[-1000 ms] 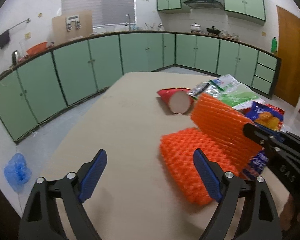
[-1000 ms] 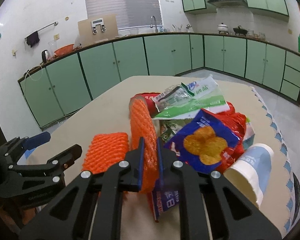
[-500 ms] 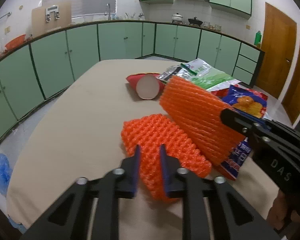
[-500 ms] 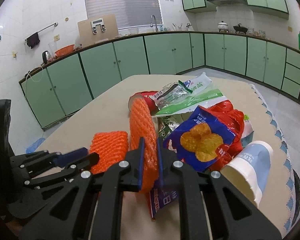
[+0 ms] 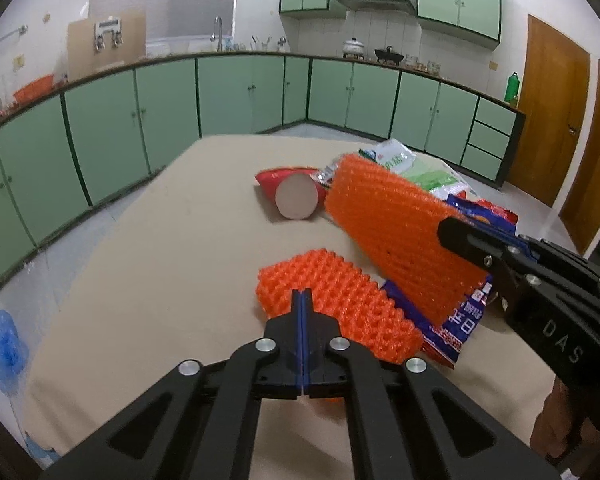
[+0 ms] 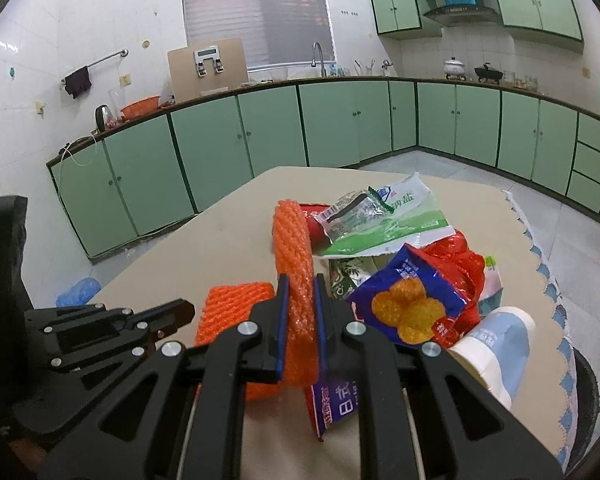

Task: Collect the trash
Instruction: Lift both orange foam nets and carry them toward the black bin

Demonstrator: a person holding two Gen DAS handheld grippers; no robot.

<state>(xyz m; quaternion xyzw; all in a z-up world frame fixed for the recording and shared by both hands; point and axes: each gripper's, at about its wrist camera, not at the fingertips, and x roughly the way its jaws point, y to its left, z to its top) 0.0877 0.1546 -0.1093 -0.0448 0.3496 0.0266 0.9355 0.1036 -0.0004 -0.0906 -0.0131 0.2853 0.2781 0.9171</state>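
My left gripper (image 5: pixel 302 300) — jaws fully together above the flat foam net (image 5: pixel 332 304). My right gripper (image 6: pixel 299 300) clamps the upright foam net (image 6: pixel 294 252) — table (image 5: pixel 160 264) beneath.

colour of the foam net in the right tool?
Orange foam net, clearest in the right wrist view.

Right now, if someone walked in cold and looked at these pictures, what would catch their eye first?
Bright orange wins: the right gripper is shut on an orange foam net held up on edge, while the left gripper has its tips pressed together at a second orange foam net lying flat on the beige table. Beside them sits a colourful heap of wrappers, led by a blue snack bag, and a paper cup on its side at the right.
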